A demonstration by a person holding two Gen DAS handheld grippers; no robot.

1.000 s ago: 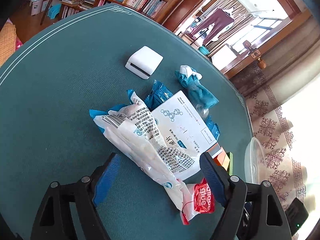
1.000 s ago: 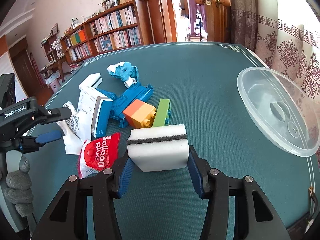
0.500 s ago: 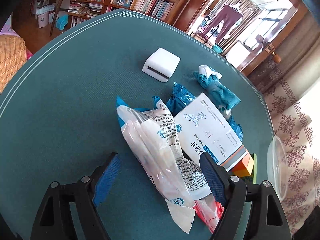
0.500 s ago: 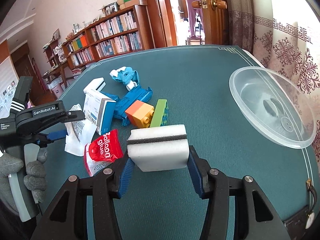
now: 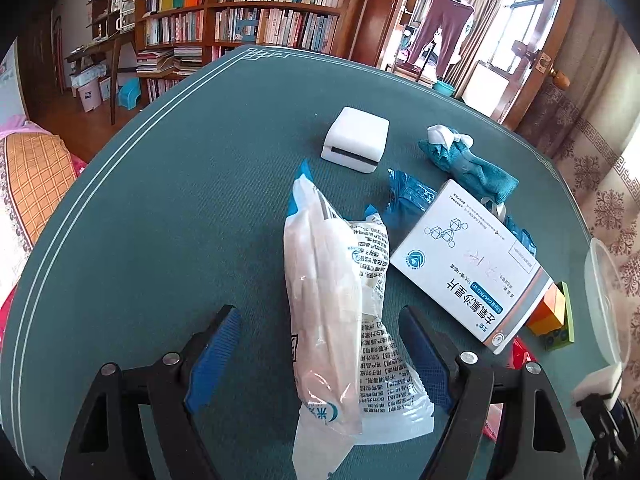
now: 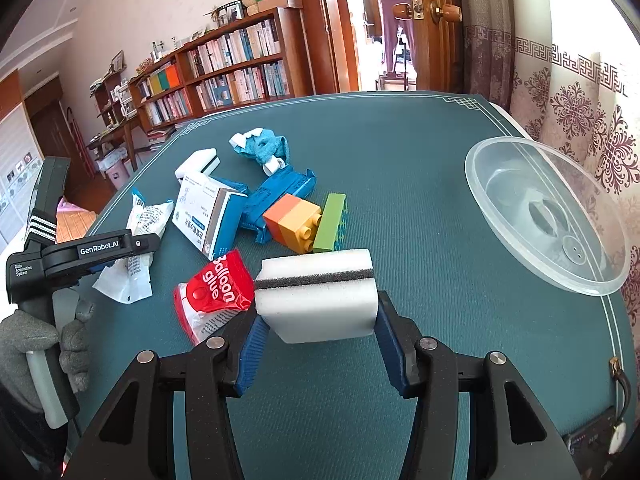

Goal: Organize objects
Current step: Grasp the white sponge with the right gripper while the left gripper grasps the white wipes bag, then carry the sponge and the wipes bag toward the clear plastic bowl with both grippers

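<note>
A: Where is the clear round plastic bowl (image 6: 548, 216), and what does it hold?

B: It sits ahead and to the right of the right gripper (image 6: 316, 330), on the dark green cloth-covered table (image 6: 400, 152); it looks empty; that gripper's blue pads are clamped on a white sponge block with a dark stripe (image 6: 316, 294)

A: And the left gripper (image 5: 320, 354)?

B: Its jaws stand wide apart; a crinkled white plastic packet with printed text (image 5: 336, 312) lies between them, neither pad pressing it; a grey-gloved hand (image 6: 44, 344) grips its handle

A: What lies beyond it?

B: A white and blue printed carton (image 5: 468, 264) ahead to its right; a second white sponge block (image 5: 356, 144) farther ahead; a teal cloth bundle (image 5: 468, 164) right of that; orange and green toy bricks (image 6: 308, 224) and a red balloon-glue sachet (image 6: 216, 296) just left of the held sponge

A: The room?

B: Wooden bookshelves full of books (image 5: 256, 12) behind the table; patterned curtains (image 6: 580, 104) at the right
</note>
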